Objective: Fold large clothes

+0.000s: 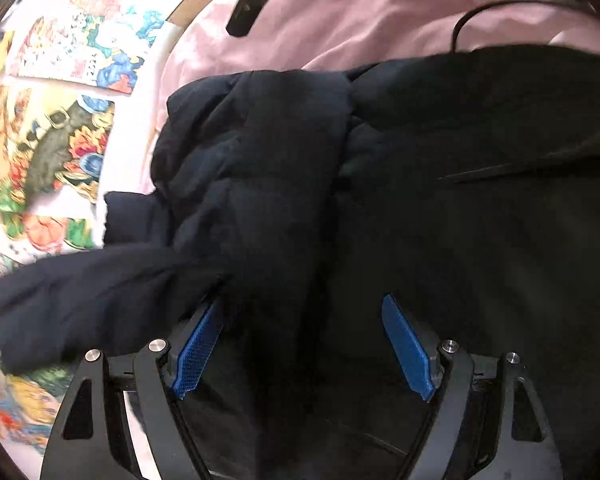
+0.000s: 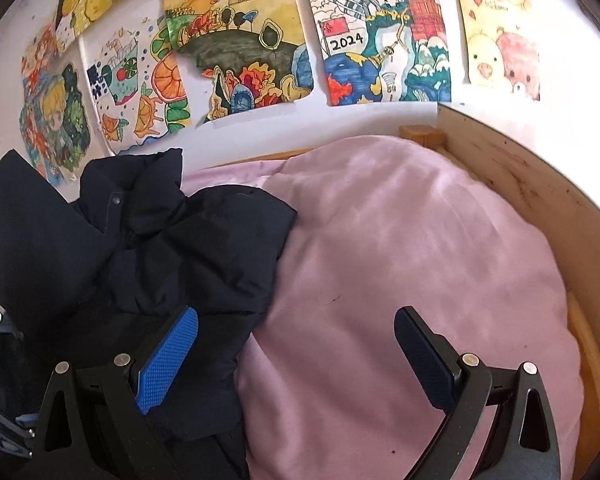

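The dark puffer jacket (image 1: 284, 184) lay in a loose heap on the pink bedding (image 2: 400, 240) of a wooden-framed bed (image 2: 512, 184), bunched toward the wall (image 2: 260, 128) where the children's drawings (image 2: 240, 44) hung, so its quilted panels and one sleeve (image 1: 84, 300) sprawled rather than lying flat. That crumpled lie suggested the fold was barely begun and the garment needed spreading first. The left tongs (image 1: 304, 344) hung directly over the jacket's body, tilted down, jaws spread wide; dark cloth filled the gap between them, yet the blue pads (image 1: 196, 352) did not seem to press on it, most likely lined up to take a fold of padding. The right tongs (image 2: 296, 356) were also spread, empty, straddling the jacket's edge: one pad over the dark fabric, the other above bare bedding, probably placed to catch the hem. Thick filling would likely spring back unless gripped deeply
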A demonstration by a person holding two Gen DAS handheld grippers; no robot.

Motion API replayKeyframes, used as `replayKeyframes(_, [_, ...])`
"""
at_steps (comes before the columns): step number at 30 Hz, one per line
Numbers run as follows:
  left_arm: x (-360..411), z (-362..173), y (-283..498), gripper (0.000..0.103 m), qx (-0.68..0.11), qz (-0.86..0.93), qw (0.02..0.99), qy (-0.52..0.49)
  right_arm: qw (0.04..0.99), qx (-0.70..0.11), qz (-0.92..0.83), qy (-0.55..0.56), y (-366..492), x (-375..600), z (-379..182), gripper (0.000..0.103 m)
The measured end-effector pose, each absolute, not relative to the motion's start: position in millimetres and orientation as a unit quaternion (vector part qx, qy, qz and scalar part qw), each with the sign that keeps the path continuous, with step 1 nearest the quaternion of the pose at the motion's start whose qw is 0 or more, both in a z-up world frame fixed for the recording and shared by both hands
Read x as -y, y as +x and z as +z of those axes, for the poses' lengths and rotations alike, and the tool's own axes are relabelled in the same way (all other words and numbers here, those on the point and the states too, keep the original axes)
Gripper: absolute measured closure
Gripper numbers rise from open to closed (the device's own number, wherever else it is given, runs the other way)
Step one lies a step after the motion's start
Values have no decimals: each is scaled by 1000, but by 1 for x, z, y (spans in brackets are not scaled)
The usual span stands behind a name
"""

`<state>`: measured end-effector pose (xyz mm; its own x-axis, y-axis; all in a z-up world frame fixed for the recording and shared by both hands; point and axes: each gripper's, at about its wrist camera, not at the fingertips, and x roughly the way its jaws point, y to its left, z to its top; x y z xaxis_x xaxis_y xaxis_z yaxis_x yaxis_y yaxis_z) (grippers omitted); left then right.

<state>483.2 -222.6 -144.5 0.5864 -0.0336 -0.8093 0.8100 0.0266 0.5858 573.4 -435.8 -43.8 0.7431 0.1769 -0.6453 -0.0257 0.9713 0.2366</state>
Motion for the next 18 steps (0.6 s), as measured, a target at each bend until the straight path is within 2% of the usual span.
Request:
replayKeyframes(2, [227, -139, 479, 27, -332, -353, 636, 601, 925, -357, 61, 114, 575, 435, -45, 4])
replayKeyframes(5, [241, -128, 468, 27, -319, -372, 632, 600, 920, -358, 71, 139, 577, 437, -46, 4])
replayKeyframes(9, [233, -104, 466, 27, -322, -386, 669, 547, 912, -348, 98, 192, 578, 446, -44, 4])
replayKeyframes(13, [193, -91, 482, 27, -350, -359, 743, 443, 887, -353, 141, 263, 577, 455, -50, 4])
replayKeyframes(18, [123, -79, 517, 27, -374, -281, 838, 281, 875, -358, 163, 282, 576, 447, -49, 5])
